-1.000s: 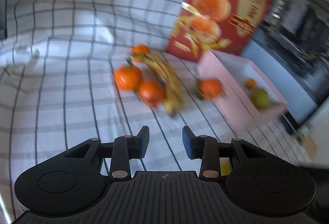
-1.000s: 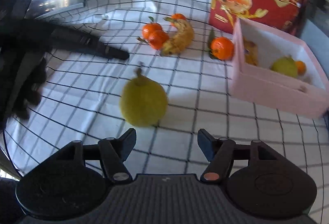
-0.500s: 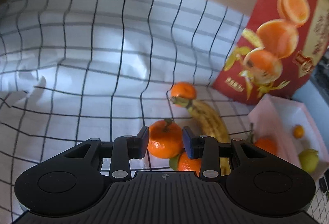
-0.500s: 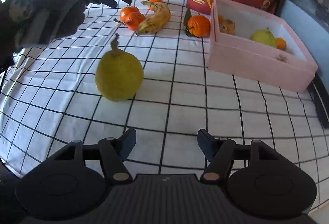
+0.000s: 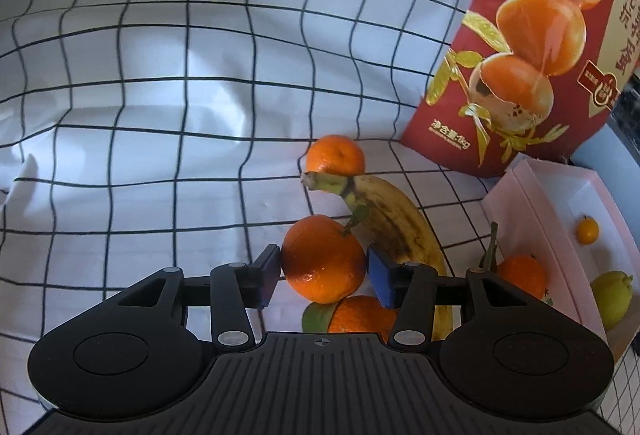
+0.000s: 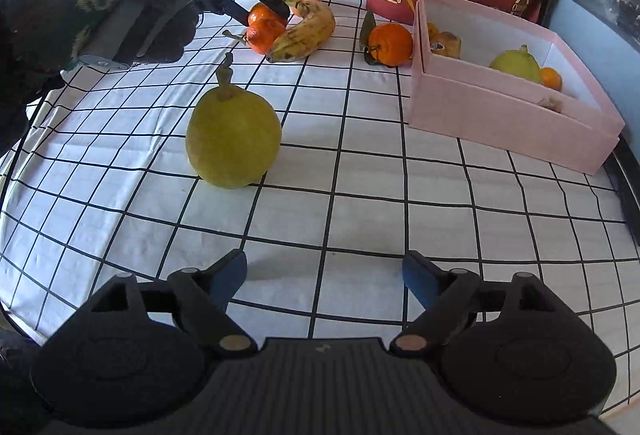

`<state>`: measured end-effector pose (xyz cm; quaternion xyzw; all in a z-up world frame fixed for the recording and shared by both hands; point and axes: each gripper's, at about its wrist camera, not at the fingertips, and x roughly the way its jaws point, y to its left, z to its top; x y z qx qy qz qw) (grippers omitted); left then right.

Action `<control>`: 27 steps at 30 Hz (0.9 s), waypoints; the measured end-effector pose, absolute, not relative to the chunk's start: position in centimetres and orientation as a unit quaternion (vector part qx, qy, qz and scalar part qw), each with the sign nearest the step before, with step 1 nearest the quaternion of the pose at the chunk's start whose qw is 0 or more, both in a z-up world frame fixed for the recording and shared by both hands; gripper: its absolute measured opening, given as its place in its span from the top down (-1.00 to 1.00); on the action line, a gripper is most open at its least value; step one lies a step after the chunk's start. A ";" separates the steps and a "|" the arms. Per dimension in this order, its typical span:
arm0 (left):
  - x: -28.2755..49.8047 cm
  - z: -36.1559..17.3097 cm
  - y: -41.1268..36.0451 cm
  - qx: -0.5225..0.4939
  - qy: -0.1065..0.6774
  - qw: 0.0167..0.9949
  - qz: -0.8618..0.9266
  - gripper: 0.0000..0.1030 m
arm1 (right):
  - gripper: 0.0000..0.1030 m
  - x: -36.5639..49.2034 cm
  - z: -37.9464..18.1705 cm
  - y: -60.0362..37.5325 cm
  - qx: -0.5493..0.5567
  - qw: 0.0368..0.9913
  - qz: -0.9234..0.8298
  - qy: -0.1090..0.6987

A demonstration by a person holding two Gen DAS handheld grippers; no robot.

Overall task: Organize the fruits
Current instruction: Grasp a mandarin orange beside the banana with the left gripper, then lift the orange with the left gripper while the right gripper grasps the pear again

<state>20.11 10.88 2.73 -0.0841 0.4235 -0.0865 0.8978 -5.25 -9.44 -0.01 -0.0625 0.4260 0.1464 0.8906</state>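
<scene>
Your left gripper (image 5: 322,271) moved in from the bare cloth; its jaws are opening around the stemmed mandarin (image 5: 323,259) beside the banana (image 5: 394,231), not clamped yet. Right gripper (image 6: 324,275) is opening too, empty, short of the pear (image 6: 233,139). Pink box (image 6: 500,119) is next.

The black left gripper (image 5: 322,271) with blue pads points steeply downward, its jaws opening. A stemmed orange mandarin (image 5: 323,260) sits between them: the left pad appears to touch its side, while the right pad stands just clear. From the right wrist view, a hand in a dark knitted glove (image 6: 92,15) grasps this gripper's grey handle, reaching in from the upper left. The black right gripper (image 6: 324,277), also blue-padded, points steeply downward, its jaws opening with nothing between them above the checked cloth on the desk (image 6: 360,227).
</scene>
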 end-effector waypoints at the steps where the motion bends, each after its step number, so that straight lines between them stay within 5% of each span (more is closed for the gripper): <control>1: 20.0 2.7 10.8 -0.079 0.421 0.899 -0.088 -0.02 | -0.71 -5.3 0.0 -9.5 -0.062 0.891 0.146 0.426; 12: 15.5 3.9 14.2 -0.120 0.413 0.898 -0.091 0.00 | -1.00 -5.4 -0.3 -9.4 -0.055 0.889 0.140 0.432; 27: -0.1 3.2 16.3 -0.183 0.464 0.855 -0.141 0.00 | -0.85 -5.2 0.8 -7.9 -0.081 0.889 0.138 0.428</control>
